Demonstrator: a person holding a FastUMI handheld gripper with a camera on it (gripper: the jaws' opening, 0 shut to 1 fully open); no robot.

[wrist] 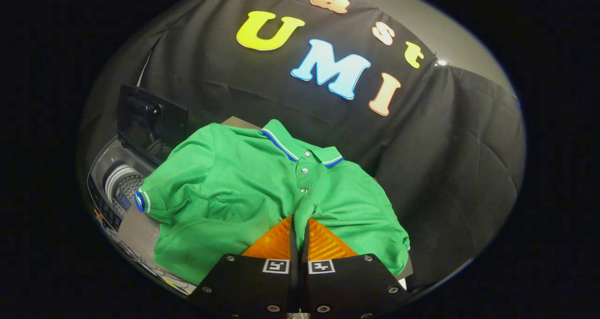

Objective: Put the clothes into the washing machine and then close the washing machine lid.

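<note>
A green polo shirt [234, 192] with a blue-and-white trimmed collar lies spread on a grey table [138, 230], collar away from me. My gripper [299, 223] is shut on a pinched fold of the shirt's front, just below the button placket; the fabric bunches up between the fingertips. To the left of the shirt sits the washing machine [112, 187], its drum open and its dark lid [150, 122] standing upright behind the opening. One sleeve of the shirt reaches toward the drum.
Black cloth hangs as the booth's wall behind and to the right of the table. The table's grey surface shows at the shirt's left corner, next to the washing machine's rim.
</note>
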